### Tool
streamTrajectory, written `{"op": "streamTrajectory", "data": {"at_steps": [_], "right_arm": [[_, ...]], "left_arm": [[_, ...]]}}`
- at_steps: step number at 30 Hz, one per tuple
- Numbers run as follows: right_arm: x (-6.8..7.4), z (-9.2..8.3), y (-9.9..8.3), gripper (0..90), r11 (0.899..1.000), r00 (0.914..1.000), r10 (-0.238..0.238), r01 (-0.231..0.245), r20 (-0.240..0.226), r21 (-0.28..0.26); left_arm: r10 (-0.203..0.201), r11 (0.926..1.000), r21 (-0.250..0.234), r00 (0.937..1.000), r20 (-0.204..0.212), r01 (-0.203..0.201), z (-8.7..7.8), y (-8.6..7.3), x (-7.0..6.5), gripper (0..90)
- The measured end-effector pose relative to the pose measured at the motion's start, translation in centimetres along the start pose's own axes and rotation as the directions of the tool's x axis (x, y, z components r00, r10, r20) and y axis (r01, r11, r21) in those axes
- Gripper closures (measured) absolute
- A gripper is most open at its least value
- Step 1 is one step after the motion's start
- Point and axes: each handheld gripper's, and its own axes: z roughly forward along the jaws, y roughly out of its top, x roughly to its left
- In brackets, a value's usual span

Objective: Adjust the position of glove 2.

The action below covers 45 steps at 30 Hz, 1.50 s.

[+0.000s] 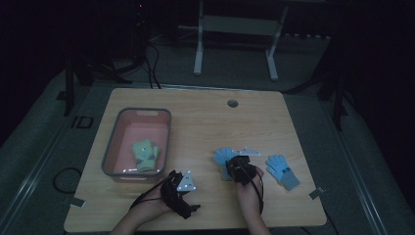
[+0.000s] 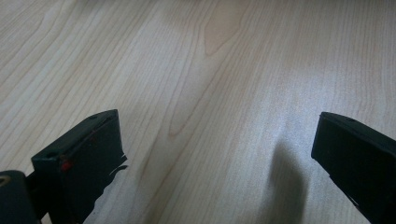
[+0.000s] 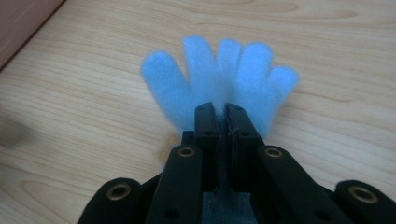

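Observation:
A light blue glove [image 3: 219, 74] lies spread on the wooden table, fingers pointing away from me. My right gripper [image 3: 225, 112] is shut on its palm, and the grey cuff shows below the jaws. In the high view this blue glove [image 1: 222, 156] sits at centre right with my right gripper [image 1: 233, 164] on it. A second blue glove [image 1: 282, 171] with a grey cuff lies further right, untouched. My left gripper [image 2: 215, 154] stands open over bare wood, seen near the front edge as the left gripper [image 1: 182, 192].
A pink basin [image 1: 139, 111] stands at the left of the table with a yellow-green glove [image 1: 146, 155] inside. Its corner, the basin [image 3: 21, 18], shows beside the held glove. A round cable hole [image 1: 233, 103] is at the back. White desk legs [image 1: 198, 54] stand beyond the table.

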Motion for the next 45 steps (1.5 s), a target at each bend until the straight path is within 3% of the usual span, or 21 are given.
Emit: {"op": "streamTrajectory", "data": {"at_steps": [9, 15, 22, 29, 35, 40, 45], "right_arm": [[0.0, 1.7, -0.8, 82.2, 0.999, 0.9997, 0.018, -0.019, 0.016, 0.044], [0.0, 2.2, -1.0, 69.8, 0.998, 0.9996, 0.028, -0.028, -0.007, 0.048], [-0.5, 1.0, 0.0, 60.0, 0.998, 0.9973, -0.044, 0.047, -0.058, 0.038], [-3.8, -0.7, 0.9, 59.3, 0.991, 0.9882, -0.128, 0.130, -0.084, 0.017], [-8.1, -2.1, 0.7, 62.1, 0.990, 0.9860, -0.141, 0.142, -0.089, 0.002], [-11.0, -3.6, 0.2, 62.4, 0.980, 0.9762, -0.199, 0.200, -0.085, -0.004], [-13.8, -5.1, -0.3, 62.8, 0.975, 0.9703, -0.222, 0.223, -0.096, 0.000]], "left_arm": [[0.003, 1.0000, 0.004, 1.0000, 0.007, -0.003, 0.0, -0.1, 0.0, 2.5], [0.005, 1.0000, 0.003, 0.9999, 0.009, -0.005, 0.0, -0.1, 0.0, 2.4], [0.005, 1.0000, 0.001, 0.9999, 0.013, -0.005, 0.0, -0.2, 0.0, 2.5], [0.004, 1.0000, 0.001, 0.9999, 0.013, -0.004, 0.1, -0.2, 0.0, 2.5], [-0.004, 1.0000, -0.004, 0.9999, 0.012, 0.004, 0.1, -0.2, 0.0, 2.5], [0.003, 1.0000, -0.001, 0.9999, 0.013, -0.003, 0.1, -0.2, 0.0, 2.5], [0.005, 1.0000, -0.001, 0.9999, 0.014, -0.005, 0.1, -0.2, 0.0, 2.5]]}}
